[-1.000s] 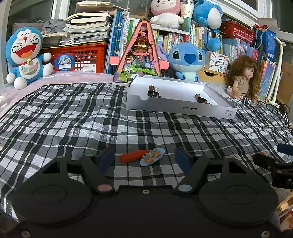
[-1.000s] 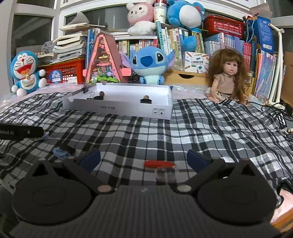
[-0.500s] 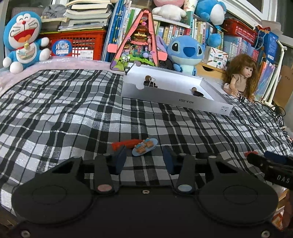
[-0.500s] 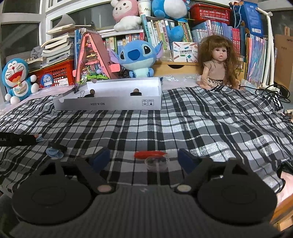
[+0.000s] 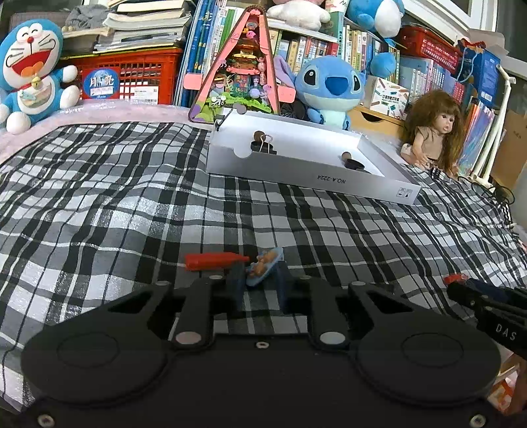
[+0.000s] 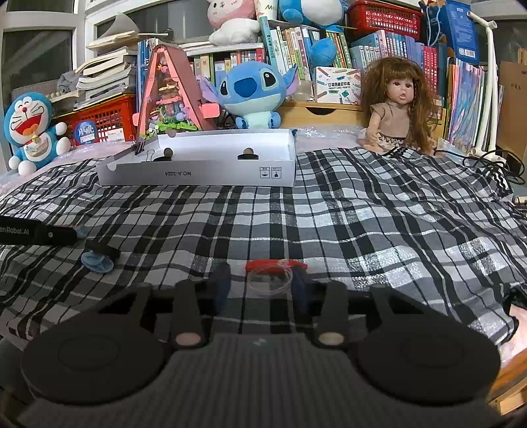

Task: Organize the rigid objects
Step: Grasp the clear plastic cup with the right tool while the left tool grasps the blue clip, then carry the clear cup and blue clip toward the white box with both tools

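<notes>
Item count, as observed:

- White box: one, on the checked blanket.
- Binder clip: one, inside the box.
- Red toy bottles: two, one in the left view and one in the right view.
- Blue oval plate: one.
- Clear round dish: one.
- Doll: one.
- Plush toys: five, among them a blue-and-white cat and a blue alien.
- Red crates: two, one on the left and one on the upper shelf.
- Triangular toy house: one.
</notes>
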`<state>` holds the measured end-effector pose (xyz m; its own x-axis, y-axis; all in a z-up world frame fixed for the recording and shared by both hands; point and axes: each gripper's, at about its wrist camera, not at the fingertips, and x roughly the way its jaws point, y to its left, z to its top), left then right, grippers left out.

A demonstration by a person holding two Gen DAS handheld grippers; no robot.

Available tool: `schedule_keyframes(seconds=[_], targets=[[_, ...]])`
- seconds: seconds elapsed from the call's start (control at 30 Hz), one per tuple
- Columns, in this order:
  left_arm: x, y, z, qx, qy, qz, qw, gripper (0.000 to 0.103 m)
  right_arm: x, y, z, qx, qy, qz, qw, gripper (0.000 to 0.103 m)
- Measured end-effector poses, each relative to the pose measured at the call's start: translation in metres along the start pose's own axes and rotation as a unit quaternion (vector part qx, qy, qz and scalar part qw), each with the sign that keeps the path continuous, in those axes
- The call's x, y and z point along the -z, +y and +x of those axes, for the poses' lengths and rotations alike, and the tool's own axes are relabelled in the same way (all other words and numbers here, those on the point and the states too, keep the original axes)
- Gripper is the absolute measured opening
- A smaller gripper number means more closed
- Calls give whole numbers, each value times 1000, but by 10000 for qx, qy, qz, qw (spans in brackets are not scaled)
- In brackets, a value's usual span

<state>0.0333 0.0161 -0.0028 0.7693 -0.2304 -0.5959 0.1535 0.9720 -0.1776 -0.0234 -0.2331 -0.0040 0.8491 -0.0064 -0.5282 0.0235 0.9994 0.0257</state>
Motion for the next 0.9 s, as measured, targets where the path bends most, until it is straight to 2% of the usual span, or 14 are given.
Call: schedule_keyframes(seconds=[0.03, 0.4, 0.9], targets=[[0, -1, -1, -10, -8, 48, 10000, 16, 0, 0, 0, -2, 16, -13, 10000, 34], [1, -9, -8, 54, -31, 183, 9998, 16, -4, 9, -4, -166, -95, -259, 9995, 33], [-9, -14, -8, 13, -75, 259, 9996, 16, -12, 12, 1, -254, -44, -175, 9995, 34]])
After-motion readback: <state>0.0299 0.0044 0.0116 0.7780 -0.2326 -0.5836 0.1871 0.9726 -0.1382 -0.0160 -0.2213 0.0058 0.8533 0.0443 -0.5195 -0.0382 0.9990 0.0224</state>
